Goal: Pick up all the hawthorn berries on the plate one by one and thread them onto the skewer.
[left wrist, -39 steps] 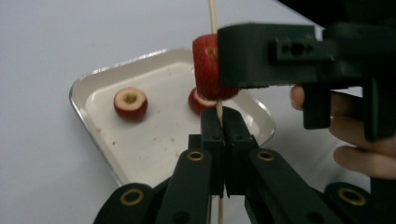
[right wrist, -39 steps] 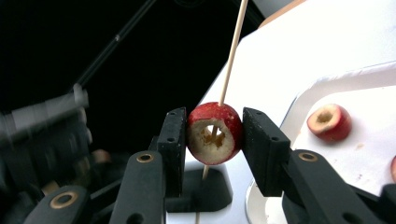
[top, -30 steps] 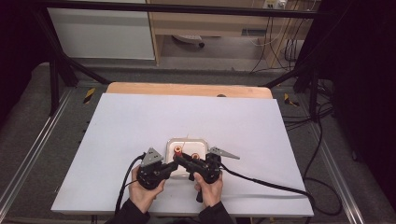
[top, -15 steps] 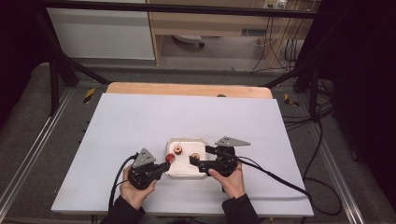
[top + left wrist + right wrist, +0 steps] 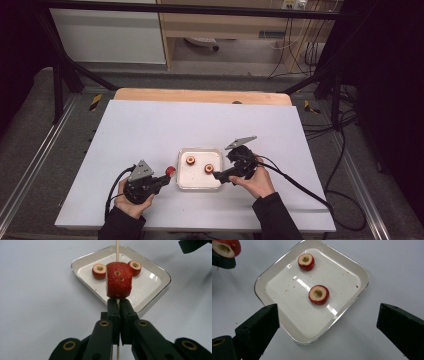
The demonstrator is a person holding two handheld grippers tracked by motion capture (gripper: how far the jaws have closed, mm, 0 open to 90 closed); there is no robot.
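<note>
Our left gripper pinches a thin stick with a red fruit piece on it, beside the tray; our right gripper, its jaws just opened wide, hangs over two fruit rings in the tray.

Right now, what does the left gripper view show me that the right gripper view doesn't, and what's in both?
Left gripper view: the left gripper shut on a thin wooden skewer, which runs through a red fruit piece sitting just above the jaws.

Right gripper view: the right gripper, jaws wide apart with nothing between them, having just opened, looking down from above the white square tray.

Both: the tray on the white table, with two cored red fruit slices lying in it, apart from each other.
</note>
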